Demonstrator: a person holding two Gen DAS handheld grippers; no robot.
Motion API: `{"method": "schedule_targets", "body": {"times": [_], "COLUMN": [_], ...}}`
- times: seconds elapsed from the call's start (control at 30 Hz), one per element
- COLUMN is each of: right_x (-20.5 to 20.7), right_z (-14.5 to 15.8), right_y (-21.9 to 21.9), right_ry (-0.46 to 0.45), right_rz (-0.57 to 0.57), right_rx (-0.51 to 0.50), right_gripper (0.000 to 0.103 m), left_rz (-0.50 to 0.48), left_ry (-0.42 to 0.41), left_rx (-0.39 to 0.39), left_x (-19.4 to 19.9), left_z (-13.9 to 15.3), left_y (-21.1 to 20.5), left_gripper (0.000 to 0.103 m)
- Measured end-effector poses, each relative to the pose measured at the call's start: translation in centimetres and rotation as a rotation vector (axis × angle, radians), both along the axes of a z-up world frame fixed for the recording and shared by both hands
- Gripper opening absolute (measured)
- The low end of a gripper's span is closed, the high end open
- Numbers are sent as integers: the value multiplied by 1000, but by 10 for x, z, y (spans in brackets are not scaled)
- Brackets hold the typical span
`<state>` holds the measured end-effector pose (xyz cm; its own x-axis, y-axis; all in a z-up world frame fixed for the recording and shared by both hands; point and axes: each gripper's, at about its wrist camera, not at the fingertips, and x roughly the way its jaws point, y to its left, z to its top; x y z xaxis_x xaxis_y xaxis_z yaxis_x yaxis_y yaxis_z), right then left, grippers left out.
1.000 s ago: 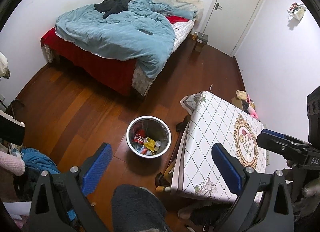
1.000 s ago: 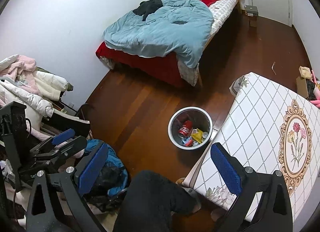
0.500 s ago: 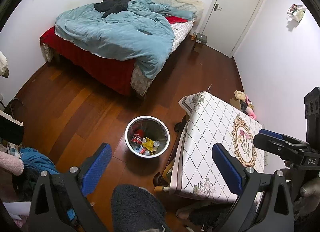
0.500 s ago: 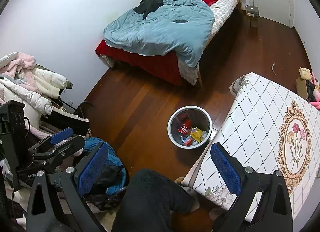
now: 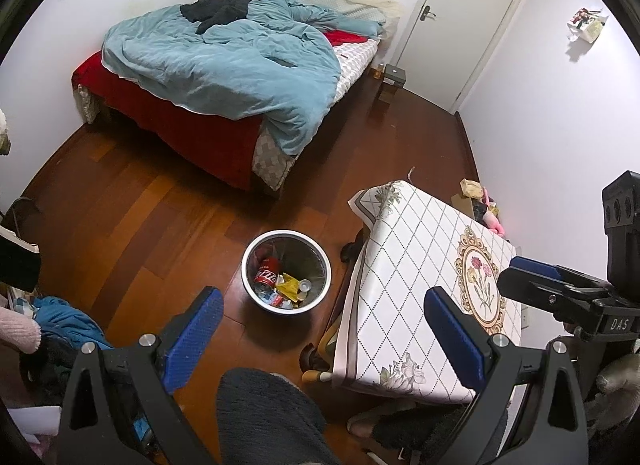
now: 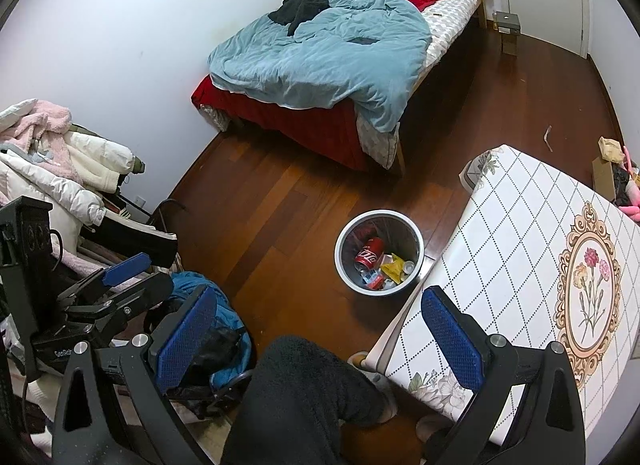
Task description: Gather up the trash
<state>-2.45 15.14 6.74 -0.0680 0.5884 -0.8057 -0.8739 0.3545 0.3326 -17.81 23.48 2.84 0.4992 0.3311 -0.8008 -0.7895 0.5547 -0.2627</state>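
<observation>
A round metal trash bin (image 5: 316, 249) (image 6: 416, 233) stands on the wooden floor beside the table. Inside it lie a red cola can (image 5: 268, 275) (image 6: 369, 253), a yellow wrapper (image 5: 290, 285) (image 6: 393, 265) and other scraps. My left gripper (image 5: 320, 329) is open and empty, held high above the floor, with the bin below and ahead of it. My right gripper (image 6: 320, 327) is open and empty too, above the person's knee. The right gripper also shows at the right edge of the left wrist view (image 5: 560, 289). The left gripper also shows at the left edge of the right wrist view (image 6: 116, 281).
A table with a white diamond-pattern cloth (image 5: 416, 265) (image 6: 520, 249) stands right of the bin. A bed with a blue duvet (image 5: 224, 65) (image 6: 332, 53) fills the far side. Clothes (image 6: 48, 169) pile up left. Boxes and a pink toy (image 5: 484, 205) lie by the right wall.
Both grippers have drifted slightly, so the scene shifts a little in each view. Both stay open and empty. The bin and its contents have not moved.
</observation>
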Motion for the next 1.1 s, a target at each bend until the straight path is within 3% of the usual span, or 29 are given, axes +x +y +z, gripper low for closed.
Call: {"method": "schedule_targets", "body": {"times": [1.1], "right_x": [-1], "right_z": [0], "right_y": [-4], "right_ry": [2], "right_rz": [10], "right_rx": [-5], "right_gripper": [103], "left_rz": [-5], "left_ry": [-11], "left_rx": [12], "left_x": [2], "left_z": [8], "left_y": [2], "left_gripper": [103]}}
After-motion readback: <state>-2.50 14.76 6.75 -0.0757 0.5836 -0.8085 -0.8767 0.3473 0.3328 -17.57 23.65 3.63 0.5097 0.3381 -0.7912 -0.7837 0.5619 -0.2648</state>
